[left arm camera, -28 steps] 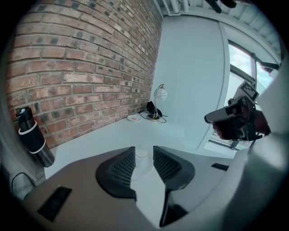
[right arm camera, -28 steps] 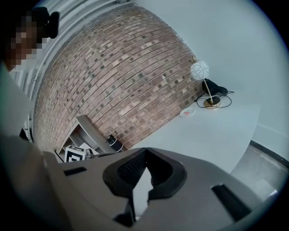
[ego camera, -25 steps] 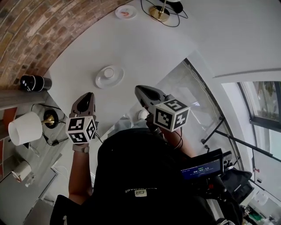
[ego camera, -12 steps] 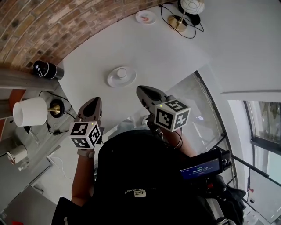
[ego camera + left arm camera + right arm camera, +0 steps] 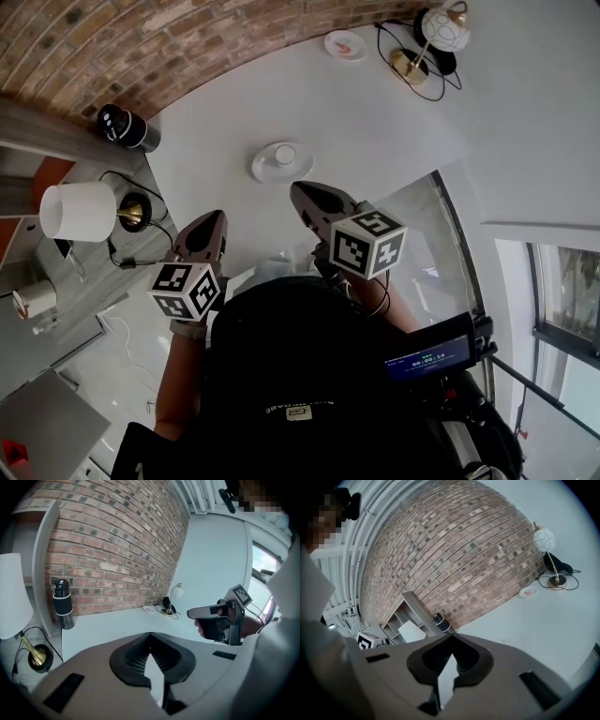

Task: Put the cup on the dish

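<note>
A small white cup [image 5: 285,155] stands on a white dish [image 5: 270,171] in the middle of the white table [image 5: 375,122]. Both grippers hover on the near side of the dish, apart from it. My left gripper [image 5: 210,219] is shut and empty, down-left of the dish. My right gripper [image 5: 298,190] is just below the dish in the head view, its jaws meeting with nothing between them. The left gripper view [image 5: 150,634] shows the right gripper [image 5: 190,614] held in a hand. Neither gripper view shows the cup or the dish.
A black bottle [image 5: 127,127] stands by the brick wall. A white-shade lamp [image 5: 75,211] sits at the left. A globe lamp [image 5: 441,33] with a black cable and a small plate [image 5: 345,44] stand at the far end. The table's right edge meets a glass panel [image 5: 412,216].
The head view has swung, so the dish sits further right in the picture. My left gripper is now farther from the dish. The cup has stayed on the dish.
</note>
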`<state>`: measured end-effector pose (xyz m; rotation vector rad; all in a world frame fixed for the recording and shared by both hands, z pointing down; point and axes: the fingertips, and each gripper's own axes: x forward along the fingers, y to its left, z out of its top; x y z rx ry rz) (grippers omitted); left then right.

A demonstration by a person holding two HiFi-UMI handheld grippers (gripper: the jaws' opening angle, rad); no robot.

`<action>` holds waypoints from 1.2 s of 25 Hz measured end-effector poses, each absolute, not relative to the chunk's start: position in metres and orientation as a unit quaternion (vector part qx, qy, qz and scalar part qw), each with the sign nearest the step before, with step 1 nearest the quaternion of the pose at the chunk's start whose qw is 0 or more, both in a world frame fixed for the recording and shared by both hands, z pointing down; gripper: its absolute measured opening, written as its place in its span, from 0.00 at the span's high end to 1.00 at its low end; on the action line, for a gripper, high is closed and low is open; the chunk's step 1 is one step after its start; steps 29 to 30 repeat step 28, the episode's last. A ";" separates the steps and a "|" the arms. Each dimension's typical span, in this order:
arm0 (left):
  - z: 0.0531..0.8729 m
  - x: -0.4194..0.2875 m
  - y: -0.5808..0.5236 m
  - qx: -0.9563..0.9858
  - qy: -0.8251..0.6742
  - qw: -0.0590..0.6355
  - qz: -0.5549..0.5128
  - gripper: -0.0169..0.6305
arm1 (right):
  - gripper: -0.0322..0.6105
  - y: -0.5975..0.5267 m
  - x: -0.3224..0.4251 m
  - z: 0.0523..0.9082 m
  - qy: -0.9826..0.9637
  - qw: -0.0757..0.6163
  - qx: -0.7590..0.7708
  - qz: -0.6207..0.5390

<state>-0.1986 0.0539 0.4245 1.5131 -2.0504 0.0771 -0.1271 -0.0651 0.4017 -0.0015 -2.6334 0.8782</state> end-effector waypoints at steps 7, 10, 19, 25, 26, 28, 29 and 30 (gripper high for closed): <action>0.425 -0.207 0.074 0.546 -0.783 0.296 0.017 0.97 | 0.95 -0.046 -0.141 0.400 -0.936 0.189 -0.031 0.294; 0.418 -0.211 0.078 0.541 -0.795 0.274 0.005 0.97 | 0.95 -0.043 -0.144 0.399 -0.935 0.189 -0.033 0.298; 0.417 -0.207 0.076 0.541 -0.797 0.268 -0.006 0.97 | 0.95 -0.045 -0.143 0.402 -0.933 0.188 -0.027 0.305; 0.419 -0.201 0.070 0.550 -0.787 0.278 -0.012 0.97 | 0.95 -0.047 -0.144 0.403 -0.933 0.188 -0.026 0.305; 0.421 -0.201 0.069 0.550 -0.787 0.279 -0.005 0.97 | 0.95 -0.048 -0.144 0.403 -0.933 0.188 -0.027 0.305; 0.424 -0.200 0.066 0.549 -0.787 0.281 0.007 0.97 | 0.95 -0.049 -0.145 0.403 -0.933 0.189 -0.027 0.305; 0.424 -0.200 0.066 0.549 -0.787 0.281 0.007 0.97 | 0.95 -0.049 -0.145 0.403 -0.933 0.189 -0.027 0.305; 0.424 -0.200 0.066 0.549 -0.787 0.281 0.007 0.97 | 0.95 -0.049 -0.145 0.403 -0.933 0.189 -0.027 0.305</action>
